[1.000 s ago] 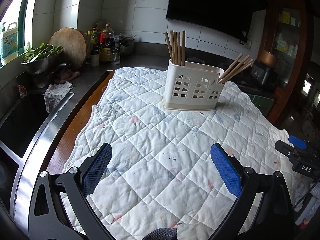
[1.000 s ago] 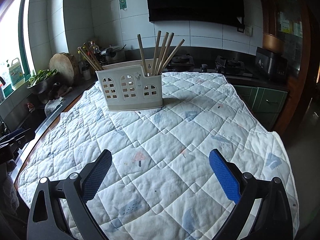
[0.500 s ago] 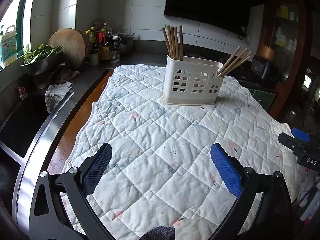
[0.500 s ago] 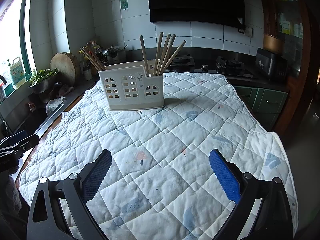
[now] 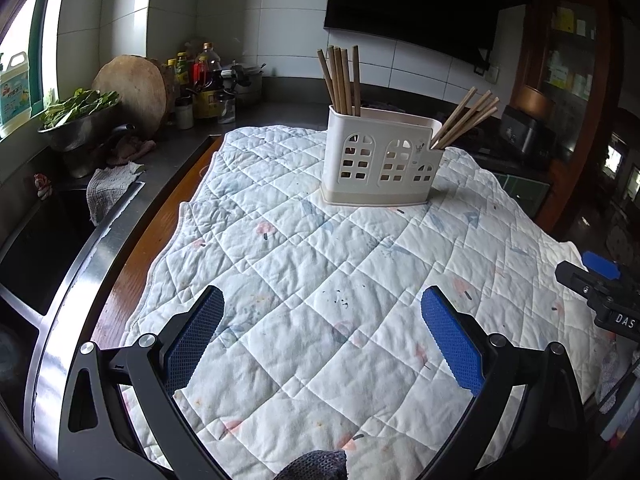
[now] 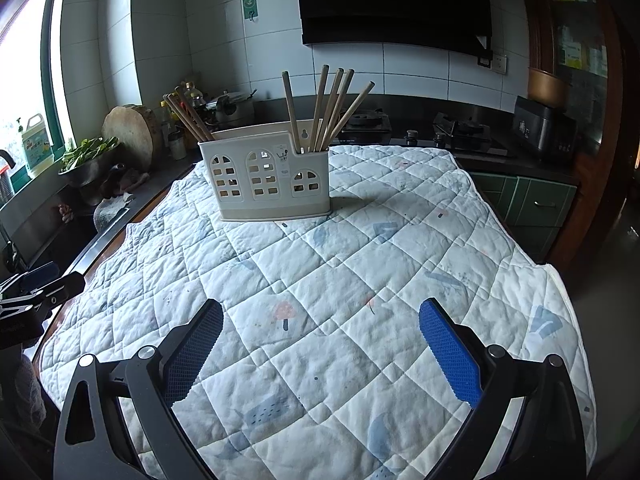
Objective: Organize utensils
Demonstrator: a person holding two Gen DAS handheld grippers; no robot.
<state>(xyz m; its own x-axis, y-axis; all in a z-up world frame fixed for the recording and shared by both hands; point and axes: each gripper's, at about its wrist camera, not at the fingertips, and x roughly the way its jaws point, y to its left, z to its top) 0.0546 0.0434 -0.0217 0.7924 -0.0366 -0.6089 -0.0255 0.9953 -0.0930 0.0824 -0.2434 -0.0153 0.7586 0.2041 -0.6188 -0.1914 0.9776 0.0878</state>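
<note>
Overall, the scene is listed by item, from largest to smallest.

Quilted cloth: a white patterned cover is spread over the table; bare wood is seen along its left edge in the left wrist view.

Counter: a dark worktop is seen beside the table, carrying a metal bowl of greens, a round wooden board and several bottles.

Utensil holder: a cream plastic caddy with arched cut-out windows is stood upright on the far part of the cloth, well apart from both grippers.

Chopsticks, first bundle: held nearly upright in the holder's left end compartment, as seen from the left wrist.

Chopsticks, second bundle: leaned outward from the opposite end compartment.

Left gripper: held above the near part of the cloth; the blue-padded fingers are spread wide and nothing is grasped.

Right gripper: held likewise over the near cloth, fingers released and empty.
</note>
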